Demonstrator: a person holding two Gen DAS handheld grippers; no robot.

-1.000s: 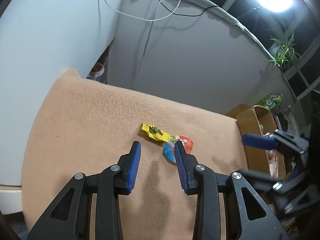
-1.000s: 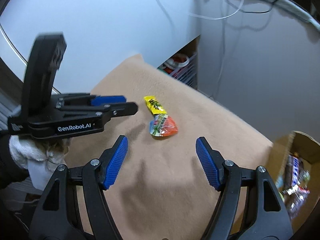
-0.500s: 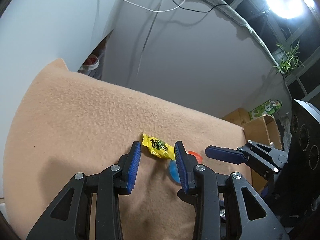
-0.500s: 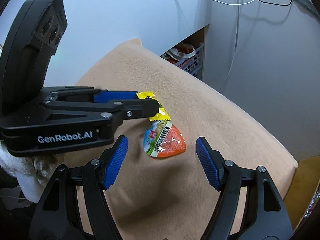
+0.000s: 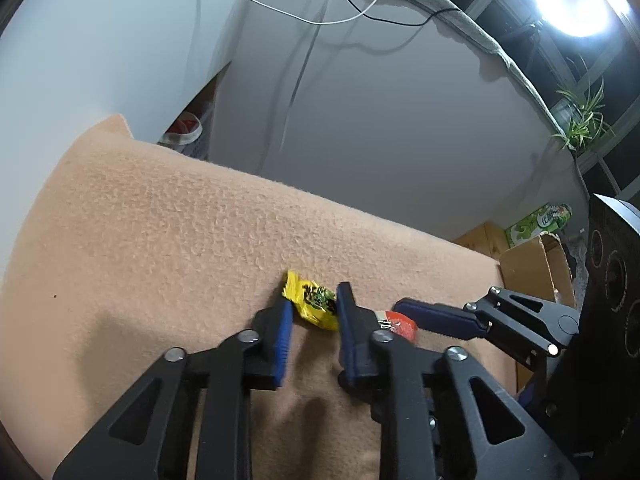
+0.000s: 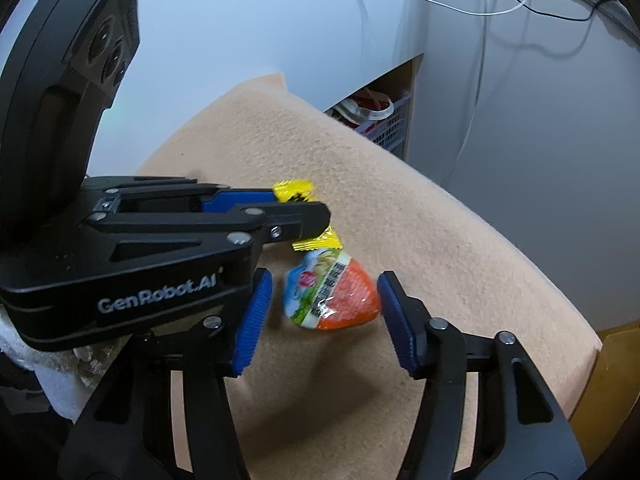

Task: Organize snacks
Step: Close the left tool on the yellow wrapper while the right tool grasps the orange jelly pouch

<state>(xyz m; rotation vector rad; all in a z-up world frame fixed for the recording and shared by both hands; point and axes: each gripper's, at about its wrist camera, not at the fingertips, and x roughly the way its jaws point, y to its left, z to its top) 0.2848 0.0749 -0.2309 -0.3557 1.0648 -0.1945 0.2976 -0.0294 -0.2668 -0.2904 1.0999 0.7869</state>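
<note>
Two grabs at once: left gripper has just been closing and pinches the yellow packet on the blanket; right gripper, closing, brackets the orange pouch untouched. Best squeeze squarely, then lift gently.

Two snack packets, two grippers

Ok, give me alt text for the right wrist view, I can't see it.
The right claw straddles an orange-and-blue snack pouch on a tan blanket, its jaws just closing, the left pad apart from it. Just beyond, the left claw pinches a yellow candy wrapper.
</note>
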